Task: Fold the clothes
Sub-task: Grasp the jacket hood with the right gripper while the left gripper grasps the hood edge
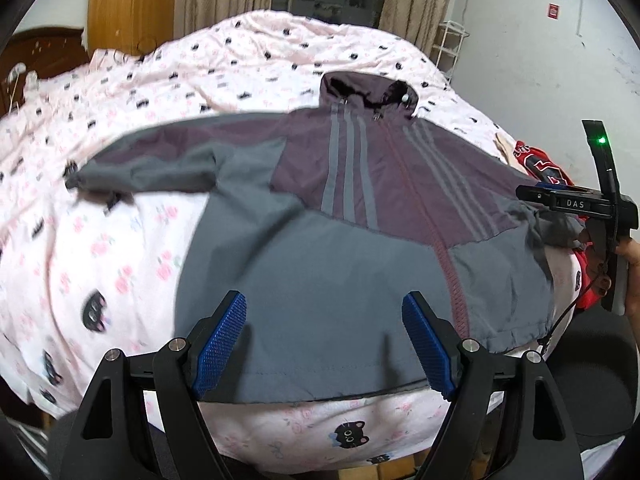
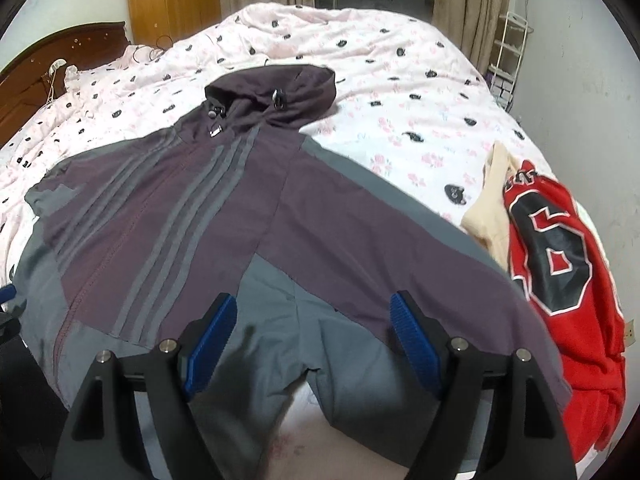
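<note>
Jacket [image 1: 320,208] first: a hooded zip-up in plum and grey with three grey stripes down each side of the chest, spread face up across the bed [image 1: 248,52], which wears a pink cover printed with roses and black cats. From the left gripper [image 1: 325,340], its far sleeve [image 1: 152,164] stretches out to the left of the fingers, cuff lying on the cover well away from them. The left fingers [image 1: 222,344] stand wide apart with nothing between them, hovering just over the grey lower panel near the hem, blue ribbed pads facing each other. Straight ahead of them, beyond the zip, the hood [image 1: 368,90] sits crumpled at the far end of the jacket. Off to the right of these fingers the right gripper shows from the side as a black body with a green light, a hand [image 1: 628,268] around its handle.

From the right gripper [image 2: 312,336], the chest and hood lie ahead and to the left of the fingers. The right fingers [image 2: 412,340] are also spread wide and empty, poised above the near sleeve [image 2: 360,240] where it meets the grey side panel. To the right of them, touching the sleeve's edge, lies a red jersey [image 2: 560,264] with a large black numeral, and a cream garment [image 2: 490,204] rests beside it, further up the bed.
</note>
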